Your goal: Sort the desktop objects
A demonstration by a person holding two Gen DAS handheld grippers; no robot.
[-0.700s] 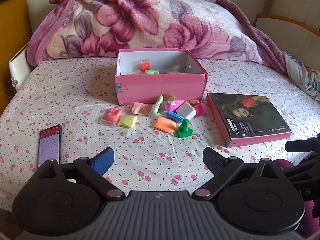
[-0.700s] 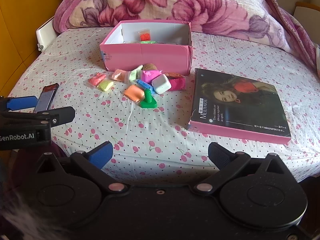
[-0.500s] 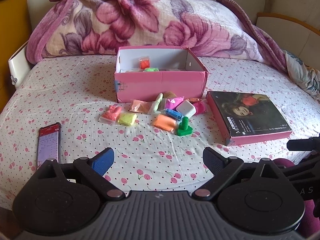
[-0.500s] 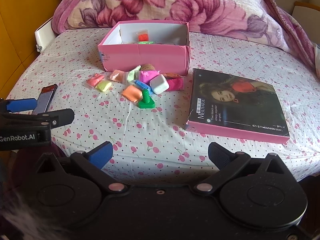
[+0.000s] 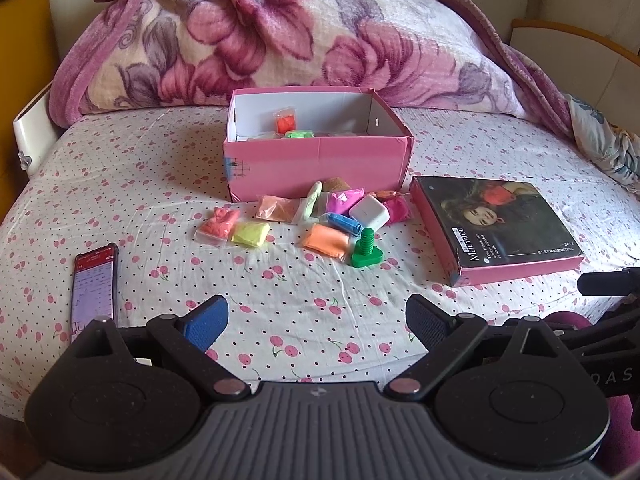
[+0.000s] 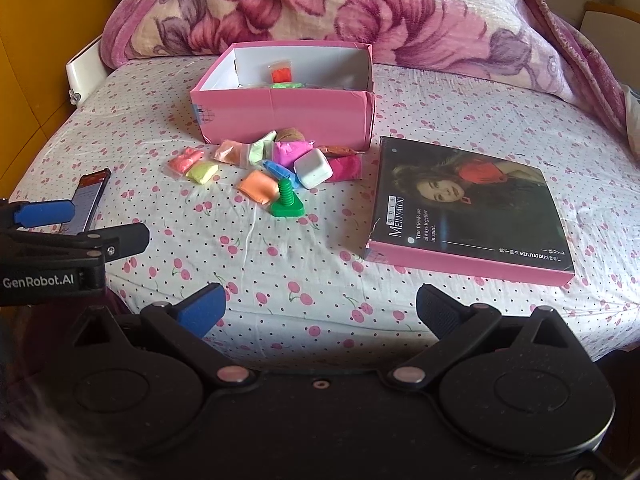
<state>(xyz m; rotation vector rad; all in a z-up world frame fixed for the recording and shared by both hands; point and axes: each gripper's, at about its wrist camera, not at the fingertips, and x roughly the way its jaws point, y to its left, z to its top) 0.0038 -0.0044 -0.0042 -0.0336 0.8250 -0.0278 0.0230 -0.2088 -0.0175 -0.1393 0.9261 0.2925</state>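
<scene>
Bedroom, not a desk: you work over a bed sheet (image 5: 168, 184) printed with cherries and dots, a floral blanket (image 5: 248, 40) heaped at the head, a yellow wall or cupboard at far left. Soft, slightly creased surface, so small things sit a bit unevenly.

Pink box (image 5: 320, 160) stands open mid-bed, with an orange packet (image 5: 286, 120) and a green one already inside; likely the sort bin. Its lid (image 6: 468, 208), with a woman's portrait, lies flat to the right, out of the way.

Loose pile sits just in front of the box: coloured clay packets (image 5: 324, 240), a white square block (image 5: 370, 211) resting on them, and a green bolt toy (image 5: 366, 249) standing upright nearest you, touching the orange packet. Two packets lie slightly apart on the left. Phone (image 5: 94, 284) lies at left, screen lit, well apart from the pile.

Left gripper (image 5: 316, 324) hovers low over the near edge, tongs wide, holding nothing. Right gripper (image 6: 320, 312) likewise wide and empty, beside the left. Both are well short of the pile, so no pick has begun; most sorting looks undone.
</scene>
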